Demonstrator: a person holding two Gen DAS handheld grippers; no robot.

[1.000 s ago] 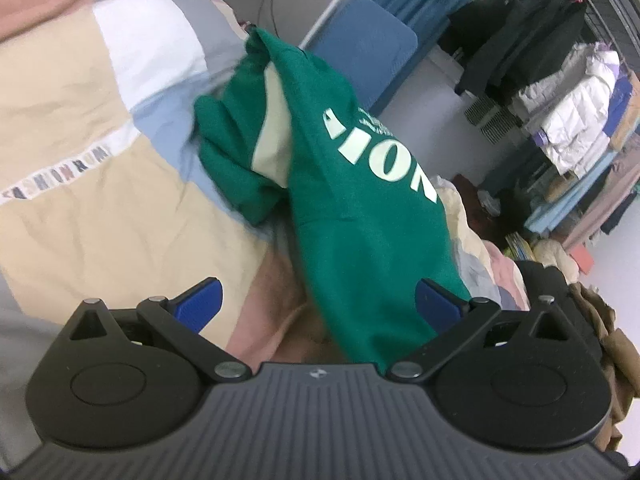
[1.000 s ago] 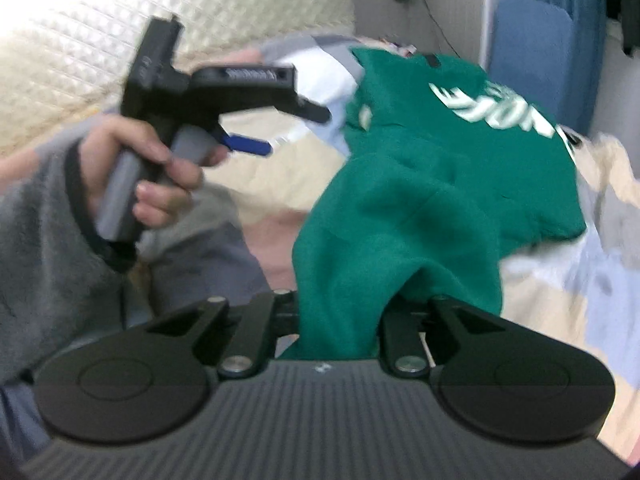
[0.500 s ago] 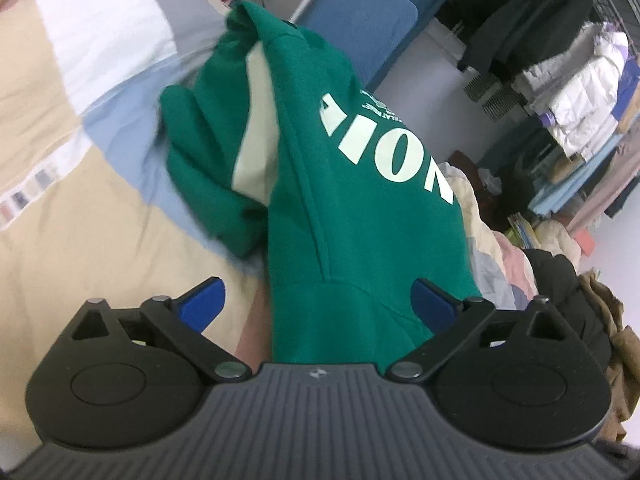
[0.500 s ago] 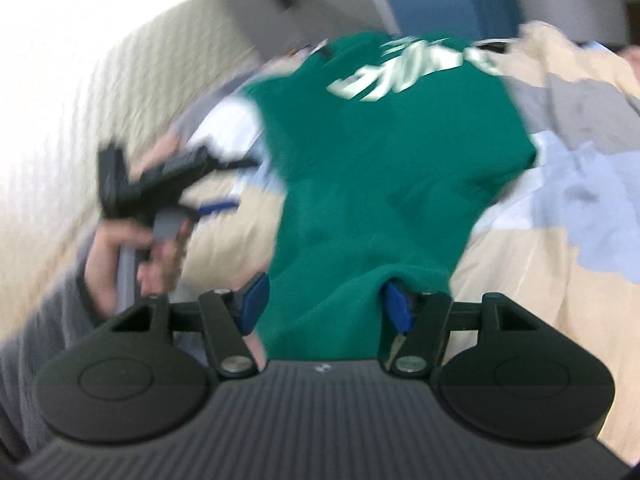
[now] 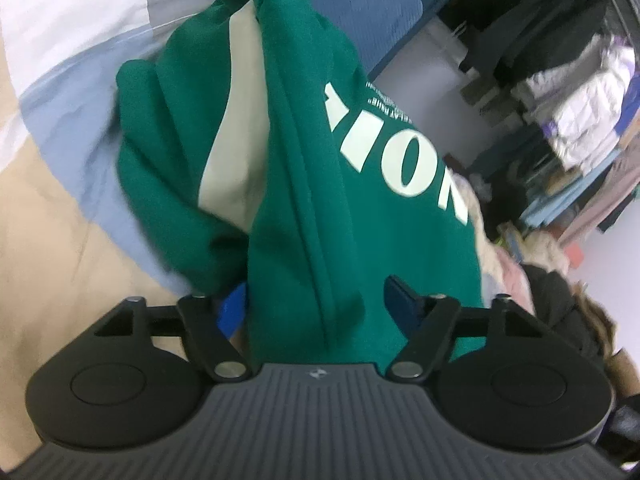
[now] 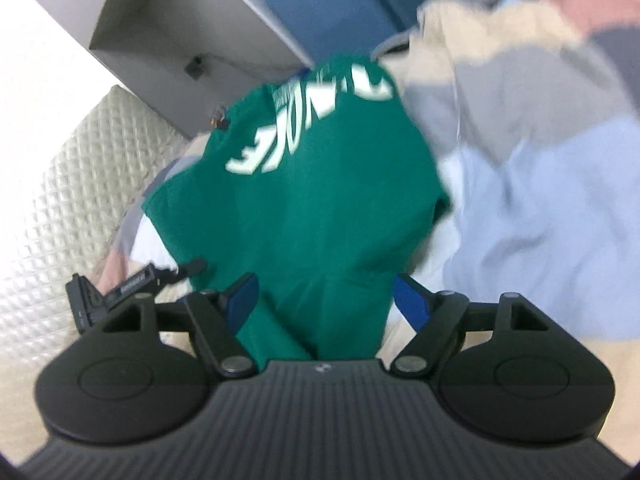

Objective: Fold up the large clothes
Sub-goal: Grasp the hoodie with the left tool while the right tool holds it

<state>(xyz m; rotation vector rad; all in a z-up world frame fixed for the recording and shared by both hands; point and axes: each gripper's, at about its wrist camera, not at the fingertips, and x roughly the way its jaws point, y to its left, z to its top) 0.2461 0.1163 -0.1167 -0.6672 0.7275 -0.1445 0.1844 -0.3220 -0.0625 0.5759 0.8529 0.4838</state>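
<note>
A green sweatshirt (image 5: pixel 320 184) with white letters and a cream inner panel lies bunched on the patchwork bed cover (image 5: pixel 60 208). Its hem runs between the blue pads of my left gripper (image 5: pixel 316 304), whose jaws stand part-way closed around the cloth with a gap still showing on the right. In the right wrist view the sweatshirt (image 6: pixel 304 216) also runs between the pads of my right gripper (image 6: pixel 324 300), which is open. The left gripper (image 6: pixel 120 288) shows at the left edge of that view.
A blue padded chair (image 5: pixel 364 12) stands beyond the bed. Racks of hanging clothes (image 5: pixel 560 80) fill the right side, with piled garments (image 5: pixel 560 292) beside the bed. A quilted cream headboard (image 6: pixel 52 200) is at the left in the right wrist view.
My right gripper has opened from its grip on the sweatshirt hem. My left gripper has moved onto the sweatshirt and its jaws have narrowed around the cloth.
</note>
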